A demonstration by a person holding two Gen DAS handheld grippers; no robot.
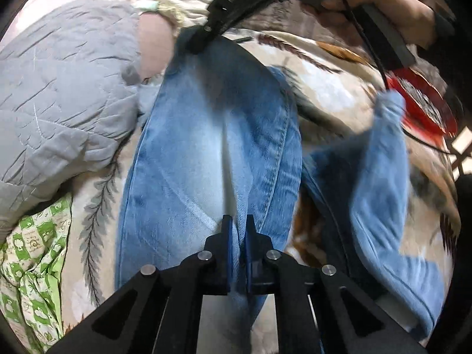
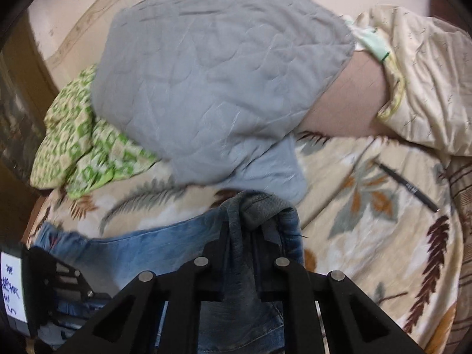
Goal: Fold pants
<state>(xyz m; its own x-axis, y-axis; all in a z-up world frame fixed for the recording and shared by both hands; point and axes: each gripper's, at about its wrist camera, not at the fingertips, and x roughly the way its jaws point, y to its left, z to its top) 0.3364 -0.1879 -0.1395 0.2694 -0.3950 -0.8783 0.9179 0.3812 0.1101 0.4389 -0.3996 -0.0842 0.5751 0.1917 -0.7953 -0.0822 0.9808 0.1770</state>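
A bed is seen, covered with a cream blanket [image 1: 330,88] printed with leaves.

In the left wrist view, the blue pants [image 1: 206,147] are spread on the blanket, straight ahead of the left gripper [image 1: 238,230]. Its jaws are shut tight on a fold of the denim, likely so that this side can be lifted and laid over. Far ahead, the right gripper [image 1: 203,39] is seen biting the far end of the same leg. A second part of the pants is hanging in the air off to the right. A grey quilt [image 1: 59,103] is lying to the left of the tongs, just beside the pants, and green checked cloth [image 1: 35,253] is bunched under it. A hand [image 1: 383,3] is seen at the top right.

In the right wrist view, the right gripper [image 2: 240,230] is closed on a bunched dark end of the pants [image 2: 147,244], which is raised off the blanket [image 2: 368,236]. The grey quilt [image 2: 212,82] is piled just ahead and could be in the way of the fold. A black pen [image 2: 408,187] is lying well off to the right.
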